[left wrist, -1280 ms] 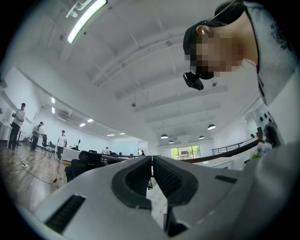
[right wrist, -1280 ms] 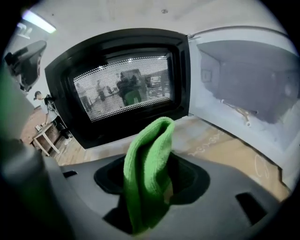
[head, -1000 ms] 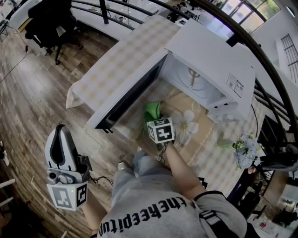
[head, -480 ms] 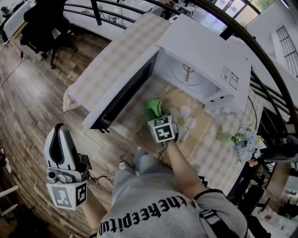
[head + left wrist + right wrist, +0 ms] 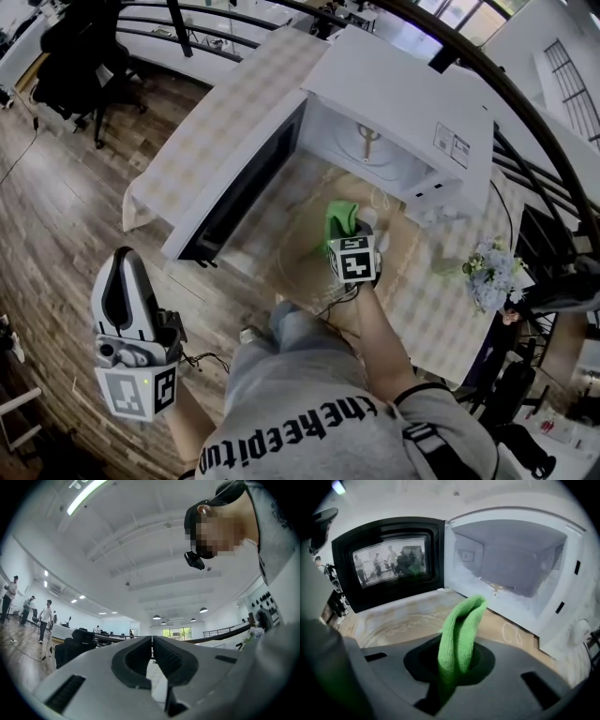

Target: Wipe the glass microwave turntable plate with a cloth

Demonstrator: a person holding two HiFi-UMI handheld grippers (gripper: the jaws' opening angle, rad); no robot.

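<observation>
My right gripper is shut on a folded green cloth, which sticks up out of its jaws. It hovers over the beige mat in front of the open white microwave. The round glass turntable plate lies flat on the mat, just left of the cloth; I cannot tell whether they touch. My left gripper is held low over the wood floor, far from the table. It points up, jaws shut and empty.
The microwave door stands swung open to the left of the plate. A vase of flowers sits at the table's right end. The checked tablecloth covers the table. A black chair stands beyond it. People stand far off.
My right gripper has carried the green cloth to the right across the mat, nearer the microwave's opening. The left gripper has stayed where it was.
</observation>
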